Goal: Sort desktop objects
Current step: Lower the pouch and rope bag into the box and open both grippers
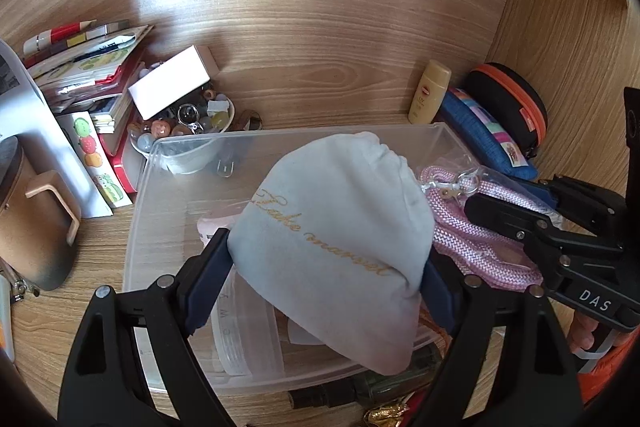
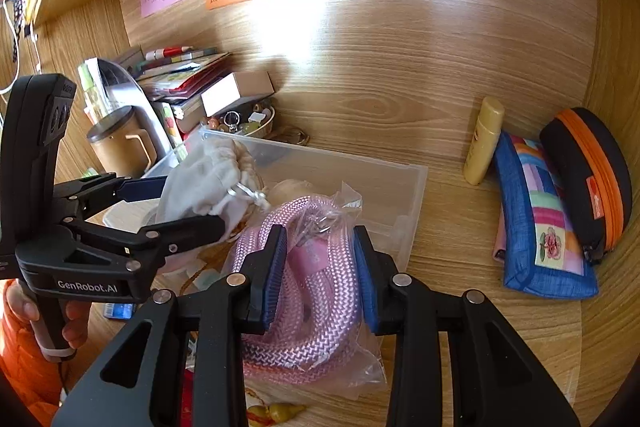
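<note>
A wooden desk (image 2: 460,259) carries a clear plastic bin (image 1: 168,187), the landmark here. Above the bin, the left gripper (image 1: 328,259) clamps a grey drawstring pouch (image 1: 340,227) between its blue pads. At the bin's right side, the right gripper (image 2: 320,275) pinches a bagged pink rope (image 2: 304,307). Right of the bin stand a yellow bottle (image 2: 482,143), a blue pencil case (image 2: 536,223) and a black-and-orange case (image 2: 588,179).

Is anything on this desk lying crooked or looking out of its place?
Yes. The white box lies tilted across the bowl of beads and the books, not flat on the desk.
</note>
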`<action>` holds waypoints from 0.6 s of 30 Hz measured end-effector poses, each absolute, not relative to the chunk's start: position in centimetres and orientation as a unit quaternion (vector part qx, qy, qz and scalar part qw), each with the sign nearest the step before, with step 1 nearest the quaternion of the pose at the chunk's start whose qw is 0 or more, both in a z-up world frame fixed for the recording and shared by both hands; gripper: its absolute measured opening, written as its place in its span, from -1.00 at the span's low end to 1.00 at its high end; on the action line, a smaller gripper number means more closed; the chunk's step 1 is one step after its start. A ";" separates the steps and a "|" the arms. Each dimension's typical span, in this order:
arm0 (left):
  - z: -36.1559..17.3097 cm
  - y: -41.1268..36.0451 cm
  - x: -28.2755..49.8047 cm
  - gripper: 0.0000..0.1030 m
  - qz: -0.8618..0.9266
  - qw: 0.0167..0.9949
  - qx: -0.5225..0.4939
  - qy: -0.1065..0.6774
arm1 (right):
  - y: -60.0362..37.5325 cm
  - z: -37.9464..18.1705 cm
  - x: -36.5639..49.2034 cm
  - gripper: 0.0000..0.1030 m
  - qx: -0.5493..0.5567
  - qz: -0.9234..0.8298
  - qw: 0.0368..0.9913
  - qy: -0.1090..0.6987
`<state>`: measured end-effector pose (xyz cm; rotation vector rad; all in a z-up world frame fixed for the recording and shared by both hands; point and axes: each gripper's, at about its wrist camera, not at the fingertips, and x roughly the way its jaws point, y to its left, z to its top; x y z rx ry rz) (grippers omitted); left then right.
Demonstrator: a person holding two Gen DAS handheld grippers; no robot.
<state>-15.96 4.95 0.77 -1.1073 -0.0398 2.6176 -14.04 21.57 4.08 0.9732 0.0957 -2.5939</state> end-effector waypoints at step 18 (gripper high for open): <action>0.9 4.8 -15.3 0.70 0.906 0.157 -0.393 -0.025 | 21.8 5.6 -11.3 -0.42 0.335 -0.925 0.172 0.061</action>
